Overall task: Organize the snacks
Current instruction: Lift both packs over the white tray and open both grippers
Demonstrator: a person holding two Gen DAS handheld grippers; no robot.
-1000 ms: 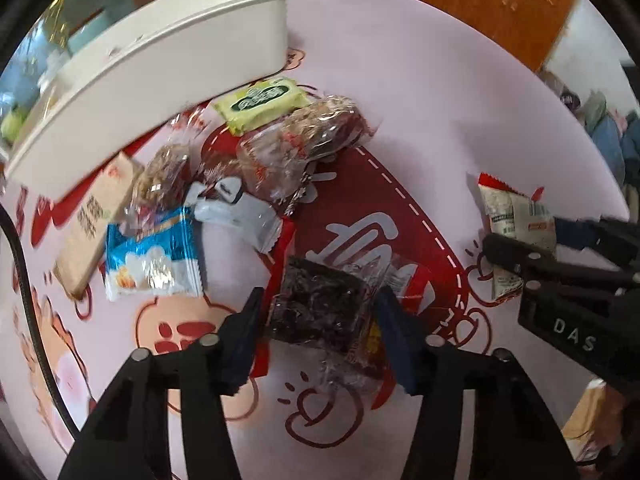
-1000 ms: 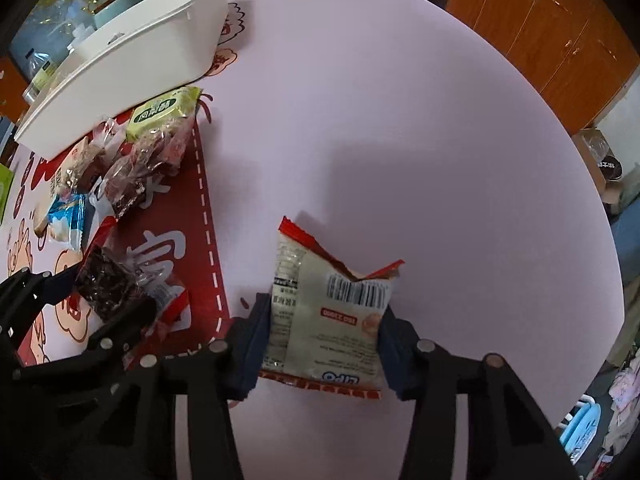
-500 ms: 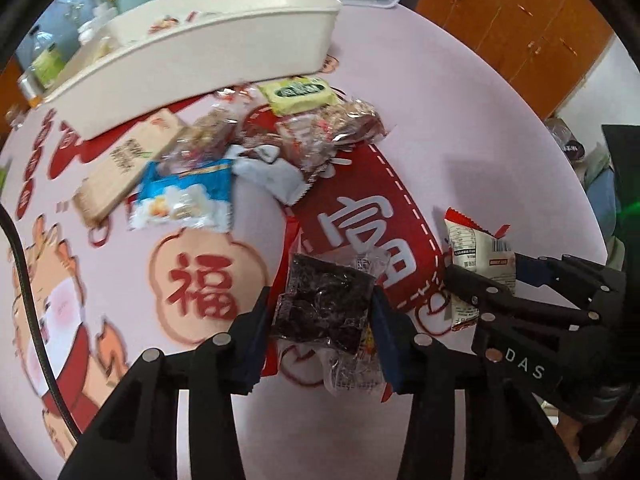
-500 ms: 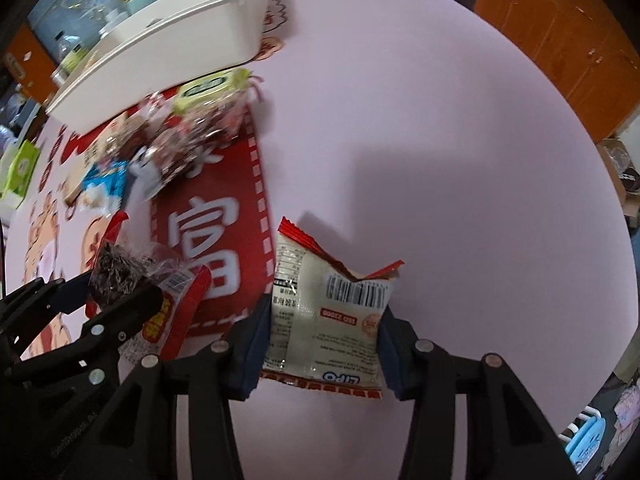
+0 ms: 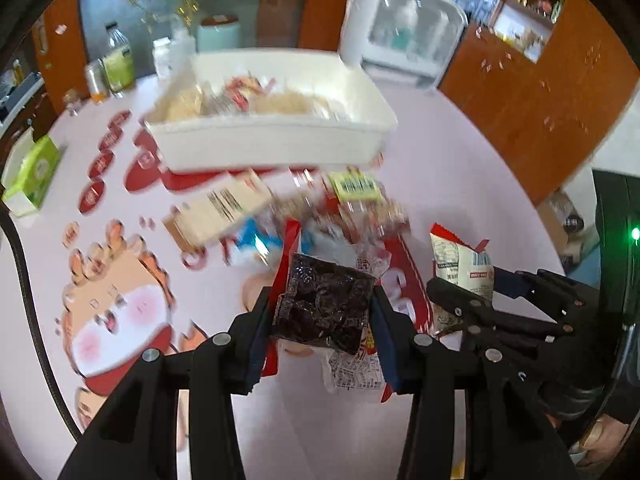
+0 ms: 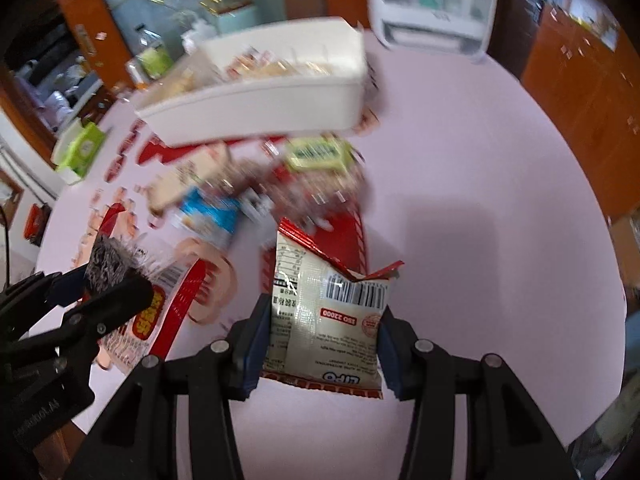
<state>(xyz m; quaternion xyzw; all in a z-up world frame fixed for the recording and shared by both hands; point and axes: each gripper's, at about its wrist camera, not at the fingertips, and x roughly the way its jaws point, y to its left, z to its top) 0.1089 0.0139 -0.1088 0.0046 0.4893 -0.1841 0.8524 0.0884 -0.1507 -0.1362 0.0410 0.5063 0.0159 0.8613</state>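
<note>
Above the desk point(image 5: 460, 168), your left hand-held gripper point(image 5: 322, 316) clamps the dark snack pack point(image 5: 324, 304) and the right hand-held gripper point(image 6: 320, 332) clamps the pale packet point(image 6: 324, 320); carry both level over the white bin point(image 5: 272, 140), then release inside its walls.

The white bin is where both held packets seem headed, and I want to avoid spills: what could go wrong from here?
1. The white bin already holds snacks, so an added packet could slide over its low wall.
2. The left gripper pinches the dark snack packet with loose wrapper hanging below; it might snag on the rim.
3. The right gripper holds the cream packet close beside it; the two could bump.
</note>
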